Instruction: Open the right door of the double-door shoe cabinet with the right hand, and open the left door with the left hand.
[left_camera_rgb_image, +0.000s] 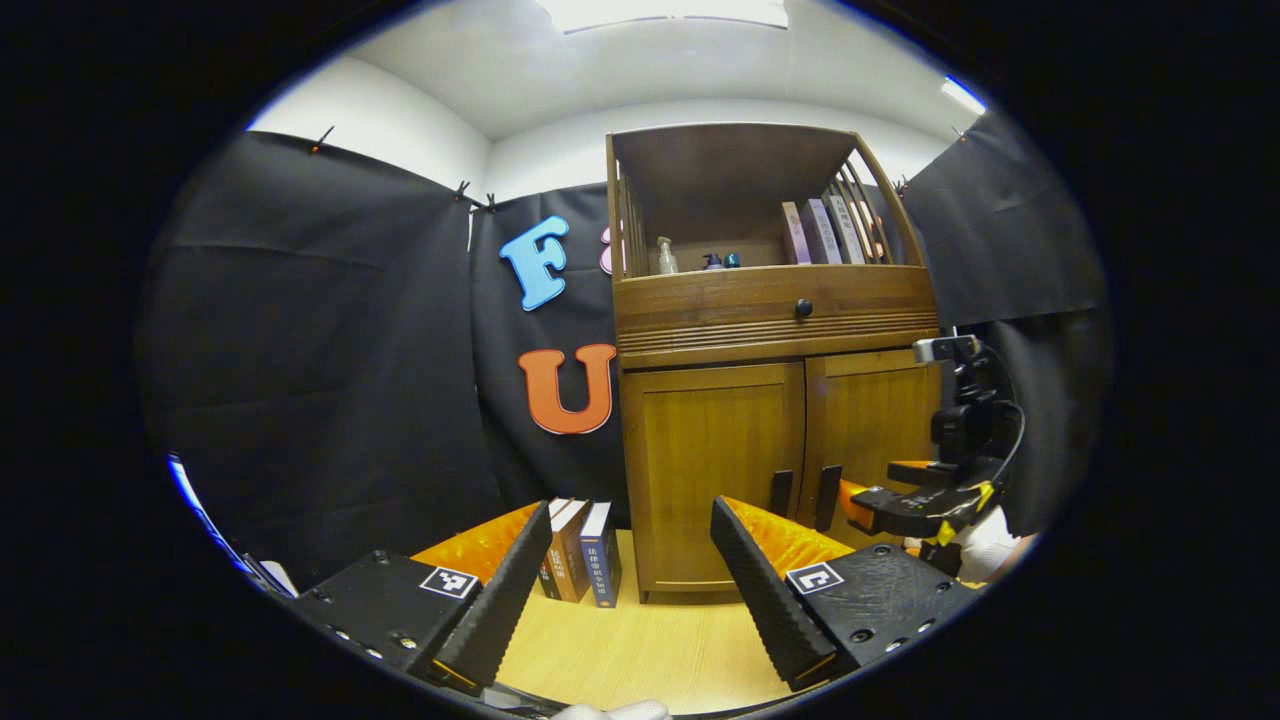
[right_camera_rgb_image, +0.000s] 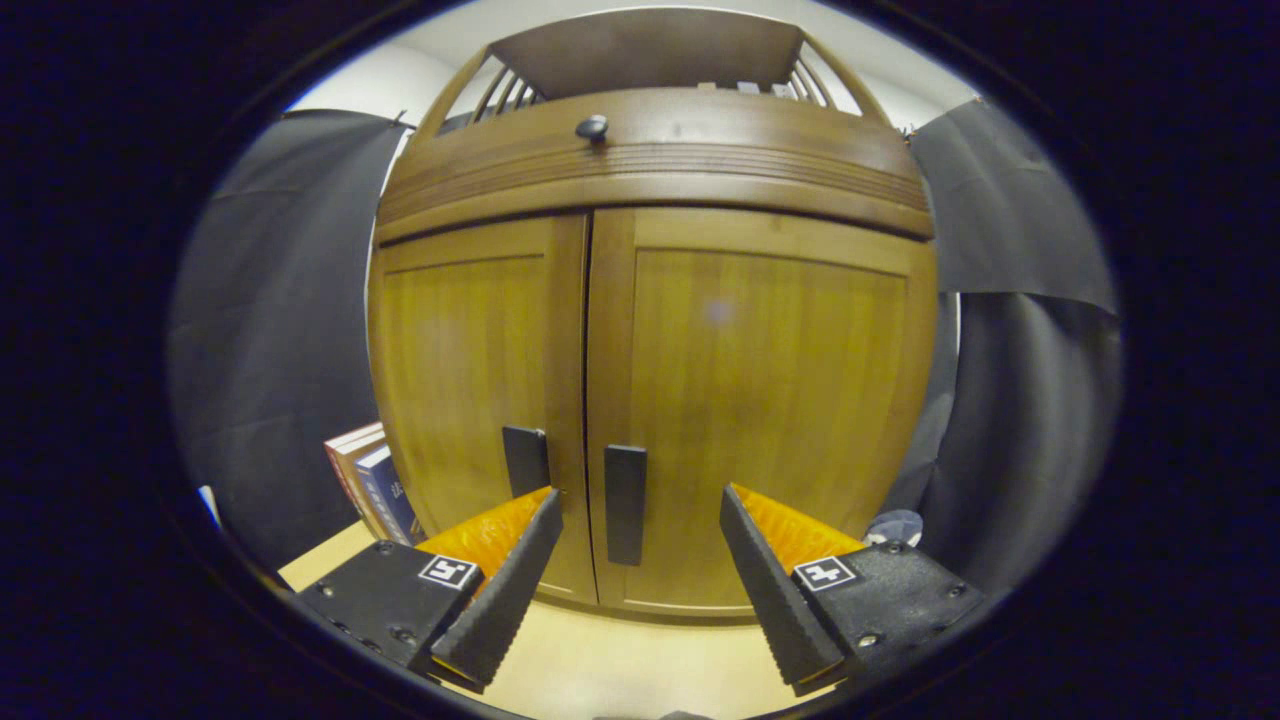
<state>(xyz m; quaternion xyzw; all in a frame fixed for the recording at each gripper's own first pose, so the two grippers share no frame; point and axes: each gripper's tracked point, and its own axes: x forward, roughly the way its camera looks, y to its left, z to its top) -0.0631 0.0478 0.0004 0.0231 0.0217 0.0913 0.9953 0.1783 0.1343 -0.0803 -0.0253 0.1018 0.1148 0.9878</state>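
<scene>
Standing closed at the floor's (left_camera_rgb_image: 640, 650) rear edge: shoe cabinet (left_camera_rgb_image: 770, 400), both doors. Spreading wide, grasping nothing: right gripper (right_camera_rgb_image: 632, 575), facing the right door's handle (right_camera_rgb_image: 625, 503); left gripper (left_camera_rgb_image: 628, 590), hanging farther back.

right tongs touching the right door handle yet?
Apart. Right gripper view: open right tongs straddle the right handle, door wood visible between it and each finger.

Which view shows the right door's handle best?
The right gripper view: the right door's handle stands large and unblocked between the open fingers of the right gripper. In the left gripper view the same handle is small and far off, with the right gripper close beside it.
</scene>
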